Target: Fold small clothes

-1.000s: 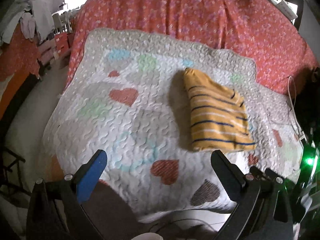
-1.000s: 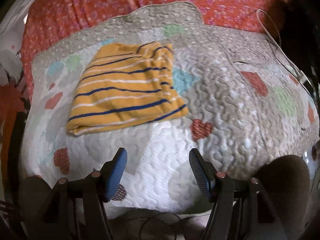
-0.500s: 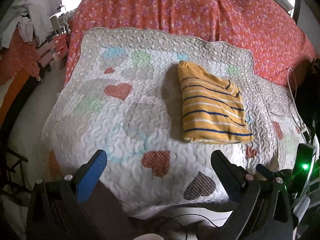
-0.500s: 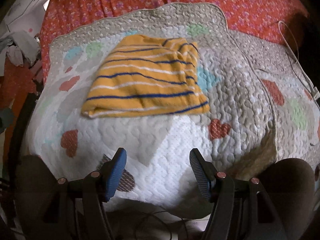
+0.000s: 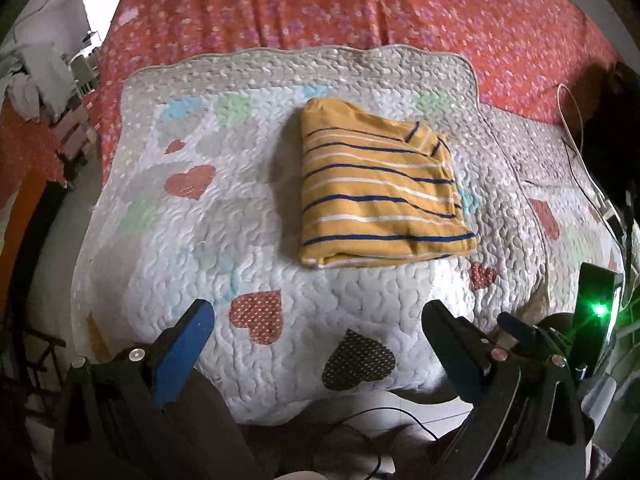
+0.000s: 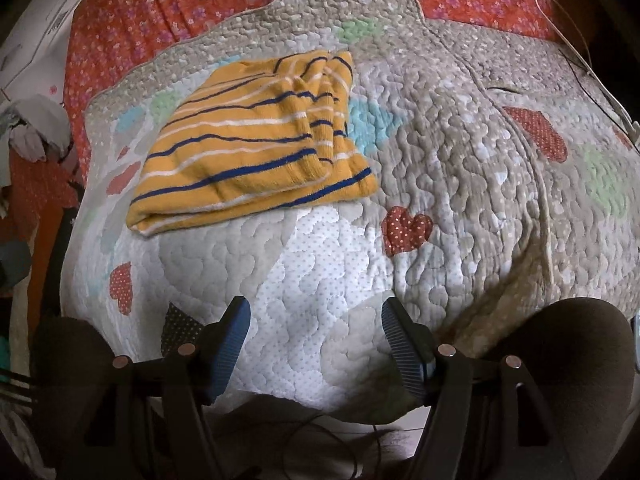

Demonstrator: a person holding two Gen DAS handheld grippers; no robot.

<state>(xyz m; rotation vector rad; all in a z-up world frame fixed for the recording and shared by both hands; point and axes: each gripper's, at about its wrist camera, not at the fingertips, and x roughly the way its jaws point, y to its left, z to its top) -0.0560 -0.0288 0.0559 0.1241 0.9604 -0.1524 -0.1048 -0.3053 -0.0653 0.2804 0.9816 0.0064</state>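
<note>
1. Left wrist view:
   1. The folded garment (image 5: 380, 196), 1 piece of yellow cloth with blue and white stripes, lies flat on the quilted mat (image 5: 280, 288), near the mat's middle and towards its far side.
   2. There is 1 quilted mat with heart patches, spread over 1 red floral bedspread (image 5: 360, 4).
   3. The left gripper (image 5: 318, 312) has its 2 fingers spread wide, with nothing between them; they hang over the near edge of the mat, well apart from the garment.
   4. 1 thin black cable (image 5: 384, 416) runs along the floor below the mat's edge.

2. Right wrist view:
   1. The same 1 garment (image 6: 248, 144) shows its stacked layers at the right end, resting on the mat (image 6: 460, 184) to the upper left of the fingers.
   2. The right gripper (image 6: 316, 312) has 2 blue ribbed pads (image 6: 230, 344); its jaws are opening, moderately wide, and only bare mat shows between them.
   3. It touches neither garment nor mat, as far as can be seen.
</note>
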